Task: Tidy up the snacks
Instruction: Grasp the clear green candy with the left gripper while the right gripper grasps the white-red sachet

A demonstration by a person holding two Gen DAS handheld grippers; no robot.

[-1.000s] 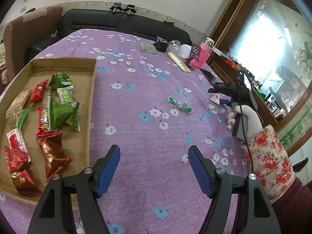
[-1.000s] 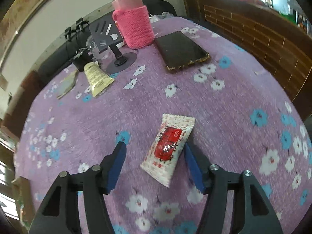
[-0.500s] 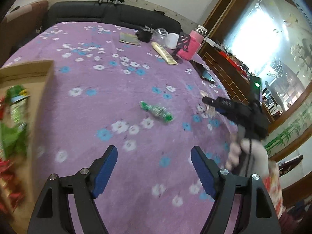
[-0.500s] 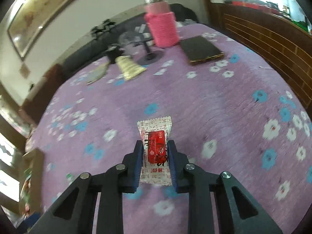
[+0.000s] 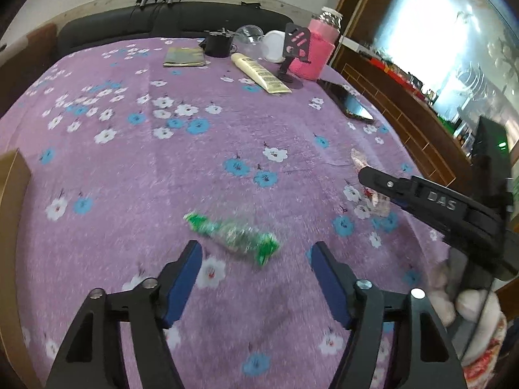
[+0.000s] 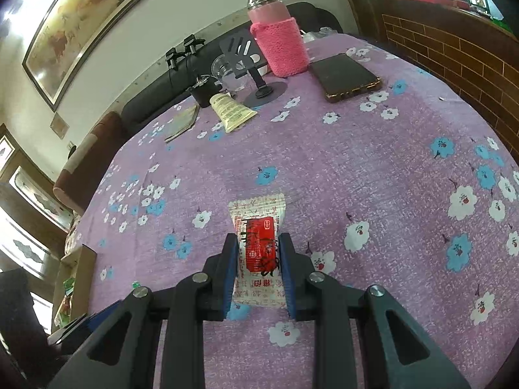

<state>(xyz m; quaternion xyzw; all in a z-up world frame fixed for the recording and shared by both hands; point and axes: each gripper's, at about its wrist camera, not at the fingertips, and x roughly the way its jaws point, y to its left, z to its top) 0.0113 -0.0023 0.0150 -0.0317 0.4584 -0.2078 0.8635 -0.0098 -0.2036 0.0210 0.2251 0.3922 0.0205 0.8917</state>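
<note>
A green twisted-wrapper candy [image 5: 232, 233] lies on the purple flowered tablecloth [image 5: 162, 168]. My left gripper [image 5: 256, 249] hovers just short of it, its jaws closing but still wide; the candy's near end sits between the fingertips, untouched. My right gripper [image 6: 258, 243] is shut on a white snack packet with a red label [image 6: 259, 246], held a little above the cloth. In the left wrist view the right gripper [image 5: 366, 175] comes in from the right with the packet [image 5: 376, 201] in it. The cardboard snack box [image 5: 13, 194] shows only its corner at the far left.
At the table's far end stand a pink-sleeved bottle [image 6: 279, 42], a phone stand [image 6: 259, 87], a cream tube [image 6: 232, 110], a flat pouch [image 5: 185, 56] and a dark phone [image 6: 345, 76]. A black sofa [image 5: 162, 22] lies beyond. A wooden sideboard [image 5: 405, 110] runs along the right.
My left gripper swung right, away from the snack box and up to the green candy. My right gripper shut on the white and red packet and has held it since.
</note>
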